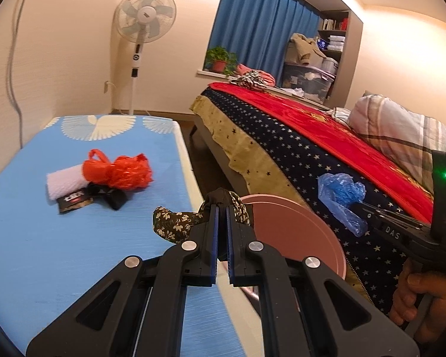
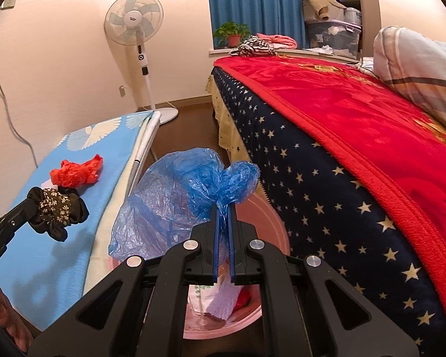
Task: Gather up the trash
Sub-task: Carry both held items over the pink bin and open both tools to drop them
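Note:
My left gripper [image 1: 222,206] is shut on a dark floral cloth scrunchie [image 1: 175,221], held over the right edge of the blue table [image 1: 44,223] beside the pink bin [image 1: 297,232]. That scrunchie [image 2: 57,208] and the left gripper [image 2: 29,208] also show at the left of the right wrist view. My right gripper [image 2: 226,205] is shut on a crumpled blue plastic bag [image 2: 178,196], which hangs over the pink bin [image 2: 270,220]; paper and wrappers lie inside the bin. From the left wrist view the blue bag [image 1: 340,197] hangs from the right gripper [image 1: 359,205].
On the table lie a red plastic bag [image 1: 121,171], a white folded towel [image 1: 63,183] and dark wrappers [image 1: 74,202]. A bed with a red blanket [image 2: 356,113] and star-patterned side stands right of the bin. A standing fan [image 1: 139,29] is by the far wall.

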Available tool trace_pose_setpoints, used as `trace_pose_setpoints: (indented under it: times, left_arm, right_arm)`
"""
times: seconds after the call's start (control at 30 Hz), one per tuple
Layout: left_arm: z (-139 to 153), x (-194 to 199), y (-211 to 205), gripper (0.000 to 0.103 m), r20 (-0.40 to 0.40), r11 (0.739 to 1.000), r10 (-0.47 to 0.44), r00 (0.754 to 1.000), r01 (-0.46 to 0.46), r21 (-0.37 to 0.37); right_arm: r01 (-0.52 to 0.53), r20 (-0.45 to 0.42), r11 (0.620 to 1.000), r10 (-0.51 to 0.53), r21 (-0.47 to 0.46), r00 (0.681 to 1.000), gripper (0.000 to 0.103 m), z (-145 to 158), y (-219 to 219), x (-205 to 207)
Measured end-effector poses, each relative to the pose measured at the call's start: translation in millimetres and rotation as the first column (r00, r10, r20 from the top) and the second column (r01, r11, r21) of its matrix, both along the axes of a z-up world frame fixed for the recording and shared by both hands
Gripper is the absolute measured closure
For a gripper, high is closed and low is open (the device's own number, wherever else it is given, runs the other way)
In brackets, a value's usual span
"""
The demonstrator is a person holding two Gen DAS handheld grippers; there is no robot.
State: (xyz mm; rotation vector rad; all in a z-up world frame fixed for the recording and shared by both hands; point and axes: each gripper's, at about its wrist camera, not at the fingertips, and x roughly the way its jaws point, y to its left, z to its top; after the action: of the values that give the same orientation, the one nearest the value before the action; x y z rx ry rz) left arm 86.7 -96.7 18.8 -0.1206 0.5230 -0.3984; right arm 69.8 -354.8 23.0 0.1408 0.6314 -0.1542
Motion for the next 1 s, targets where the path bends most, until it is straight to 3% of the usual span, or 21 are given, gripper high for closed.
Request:
trace_pose_setpoints:
  times: [0.4,0.43,0.47,0.53,1.0]
  left_arm:
    - [-3.6,8.2,-39.4,0.098,-0.009,0.994,-0.107,0.994,0.107,0.010]
    - [-5.2,9.8,-42.3,0.097,-0.018,0.993,-0.117,0.993,0.118,0.011]
    - [-7.1,10.8,-43.2,0.093,-0.026,0.992,-0.125,0.992,0.125,0.006]
    - [-10.0,11.3,-43.2,0.079,-0.034,0.992,-0.126,0.991,0.126,0.001]
    - [-7.0,8.6,-1.4,0.077,-0.028,1.000,-0.024,0.999,0.023,-0.017]
  right_arm:
    - [0.017,-0.022,1.000,-0.017,-0.007,1.000,0.094,-0.4,-9.6,3.4]
    - [0.014,-0.032,1.000,-0.014,-0.003,0.999,0.088,-1.2,-6.8,3.5]
    - [0.013,-0.042,1.000,-0.013,-0.001,0.999,0.074,-2.4,-6.9,4.3]
    - [0.029,-0.046,1.000,-0.029,-0.012,0.998,0.057,-2.7,-7.7,3.9]
    - [0.002,-0.033,1.000,-0.003,-0.025,0.999,0.056,3.4,13.1,5.2]
